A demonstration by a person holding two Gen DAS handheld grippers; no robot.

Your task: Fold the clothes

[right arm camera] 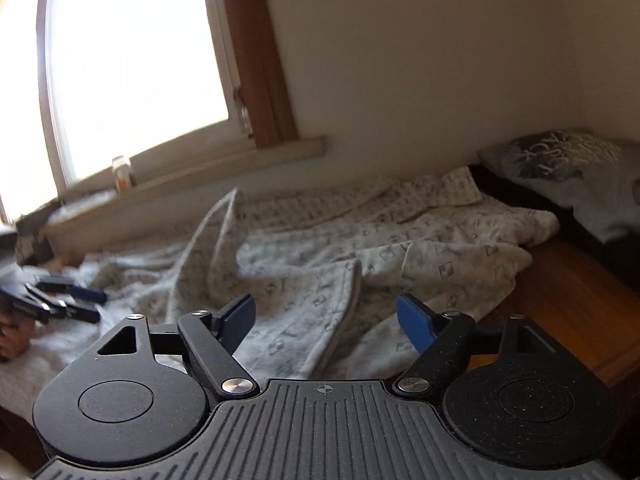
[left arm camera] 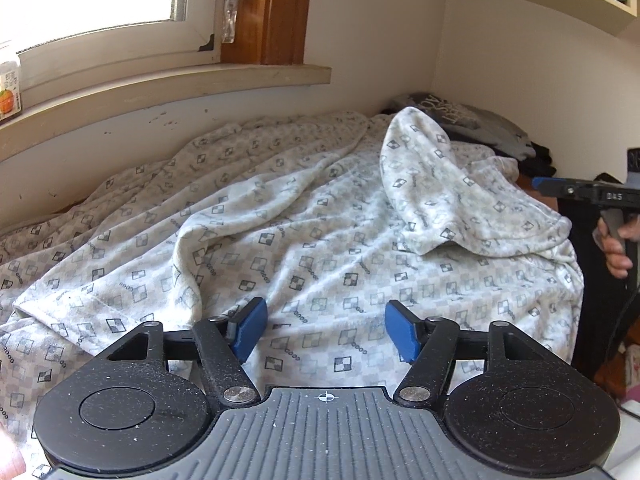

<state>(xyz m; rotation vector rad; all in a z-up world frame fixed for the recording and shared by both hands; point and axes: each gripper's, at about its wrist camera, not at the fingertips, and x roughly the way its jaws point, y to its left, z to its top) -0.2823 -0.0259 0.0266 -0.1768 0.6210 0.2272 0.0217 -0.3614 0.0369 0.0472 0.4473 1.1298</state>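
soft fleece garment, both grippers empty above it

the patterned garment (left arm camera: 320, 216) lies spread and rumpled over the wooden surface (right arm camera: 568, 288), reaching from the near edge back to the wall under the window sill (left arm camera: 168, 88). one flap is turned over itself at the far right, beside a grey folded piece (left arm camera: 476, 124) in the corner.

the left gripper (left arm camera: 326, 330) hovers just over the near part of the cloth, jaws wide apart, nothing between the pads. the right gripper (right arm camera: 326, 322) also stands wide open and empty, above the garment's right-hand edge near the bare wood.

judging by the deep, rounded creases, the fabric is light, thick and limp; it will sag and drag rather than hold a line. it looks plush enough not to slip from the pads. best holds are likely the hemmed edges or corners, pinching one layer only, each gripper at a matching corner so the fold lands square.
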